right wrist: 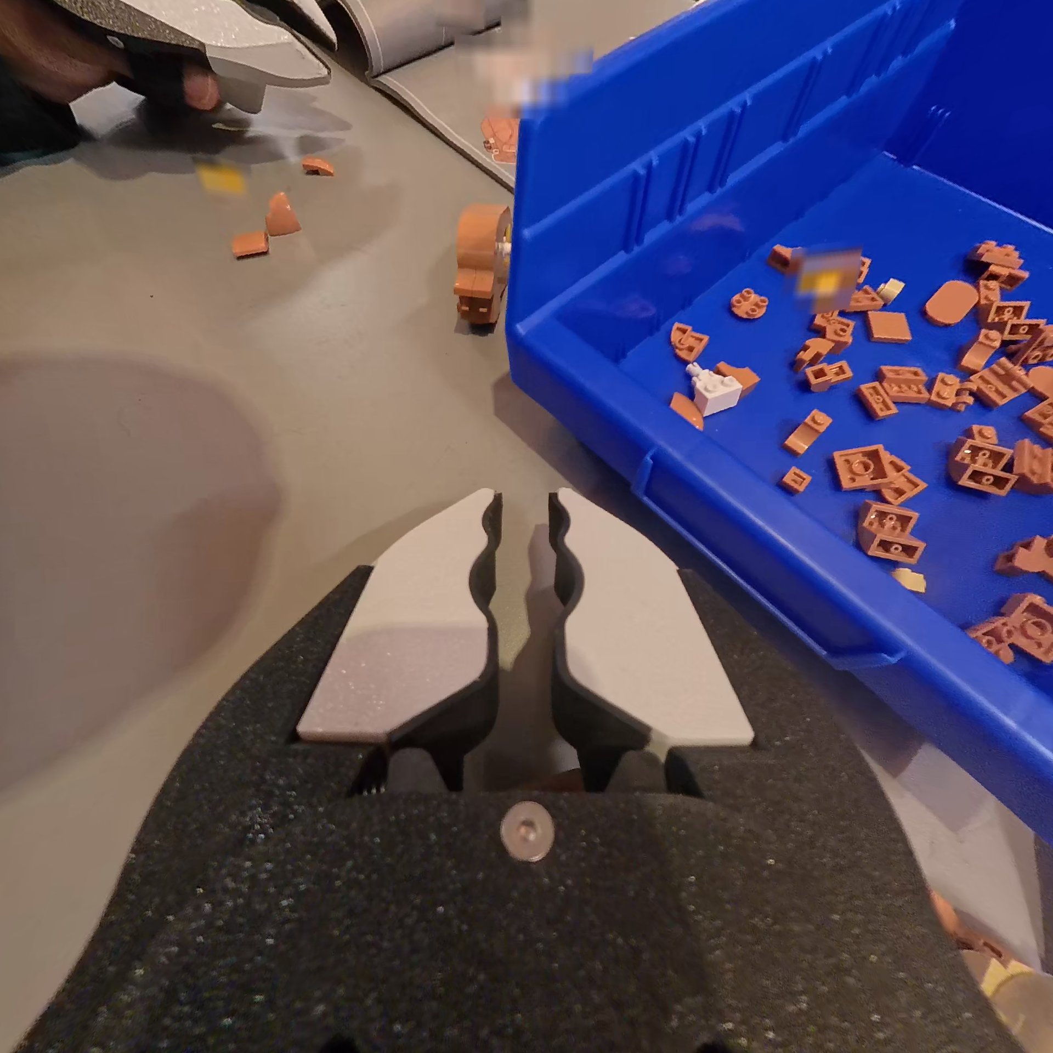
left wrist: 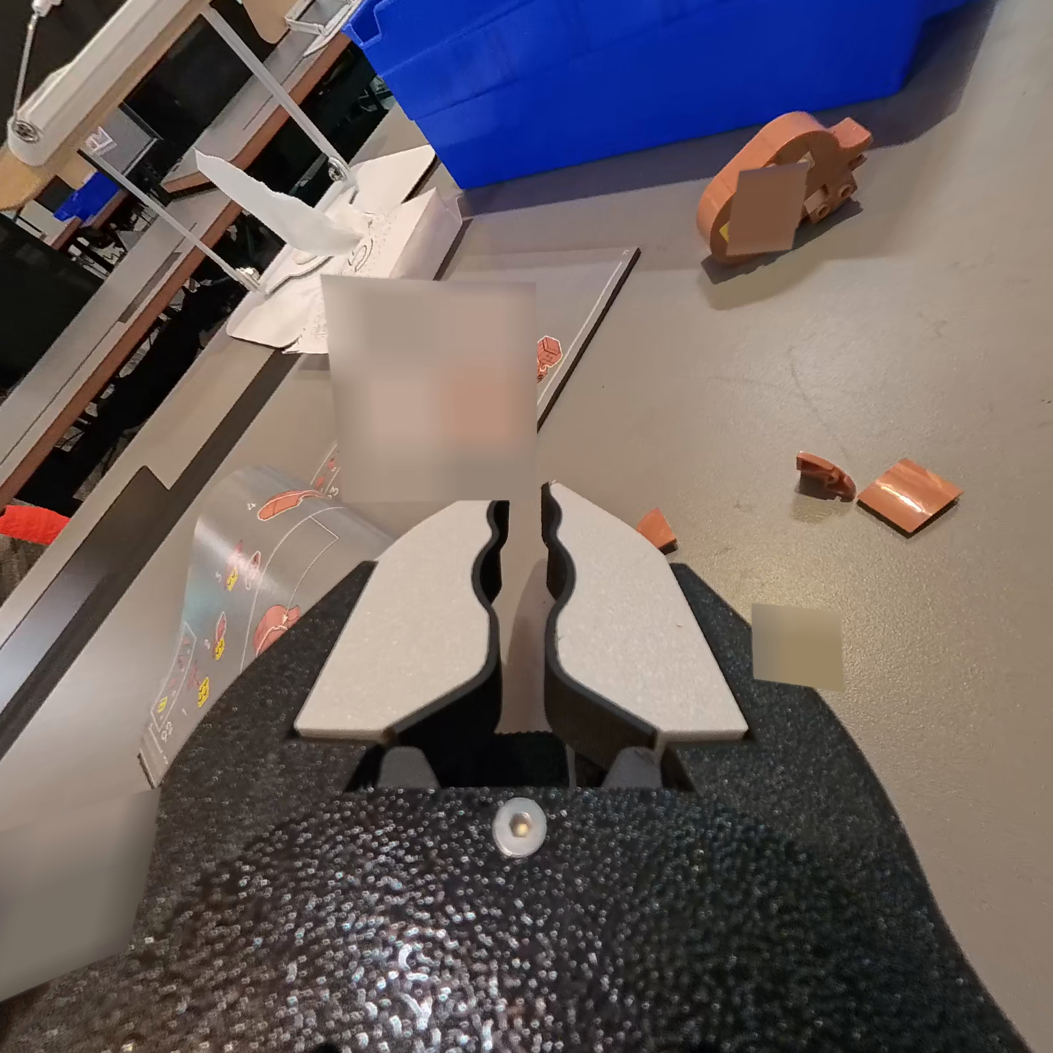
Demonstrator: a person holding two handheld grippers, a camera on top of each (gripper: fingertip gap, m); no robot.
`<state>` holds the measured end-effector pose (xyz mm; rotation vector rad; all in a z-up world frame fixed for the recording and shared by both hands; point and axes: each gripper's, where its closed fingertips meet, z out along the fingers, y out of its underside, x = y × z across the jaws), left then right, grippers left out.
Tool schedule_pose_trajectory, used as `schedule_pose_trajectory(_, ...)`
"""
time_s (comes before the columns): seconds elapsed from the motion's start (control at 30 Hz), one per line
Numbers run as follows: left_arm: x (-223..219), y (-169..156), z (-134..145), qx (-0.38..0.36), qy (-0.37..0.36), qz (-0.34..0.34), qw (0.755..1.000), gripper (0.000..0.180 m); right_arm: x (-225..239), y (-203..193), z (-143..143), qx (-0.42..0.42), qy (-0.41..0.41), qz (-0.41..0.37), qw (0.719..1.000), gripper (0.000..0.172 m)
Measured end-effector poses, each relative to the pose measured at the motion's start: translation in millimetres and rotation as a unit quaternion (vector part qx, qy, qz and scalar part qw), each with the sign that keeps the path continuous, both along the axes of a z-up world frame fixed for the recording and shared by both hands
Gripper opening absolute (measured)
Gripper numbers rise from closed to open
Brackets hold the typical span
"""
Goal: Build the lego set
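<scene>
The left gripper [left wrist: 521, 501] hovers over the grey table [left wrist: 798, 370], jaws slightly apart and holding nothing; a small brown piece [left wrist: 658, 530] lies just beside its right finger. The right gripper [right wrist: 524, 501], jaws slightly apart and holding nothing, sits near the blue bin [right wrist: 741, 513] of brown bricks [right wrist: 911, 399].

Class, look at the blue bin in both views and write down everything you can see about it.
The blue bin looks like moulded plastic, with ribbed inner walls and a thick rolled rim. It rests on the grey table, open side up. Scattered over its floor are many small orange-brown building bricks, plus one white brick near the front corner. A partly built brown model stands beside its outer wall. The right gripper, open and empty, hovers near its rim.
</scene>
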<state>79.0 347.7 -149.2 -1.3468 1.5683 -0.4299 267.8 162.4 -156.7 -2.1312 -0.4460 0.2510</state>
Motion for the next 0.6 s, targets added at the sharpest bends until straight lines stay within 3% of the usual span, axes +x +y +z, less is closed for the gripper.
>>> schedule_pose_trajectory(0.6,0.1,-0.8,-0.4,0.004,0.002,-0.002,1.000,0.010,6.1,2.3,-1.3,-0.009,0.007,-0.021,1.000,0.014)
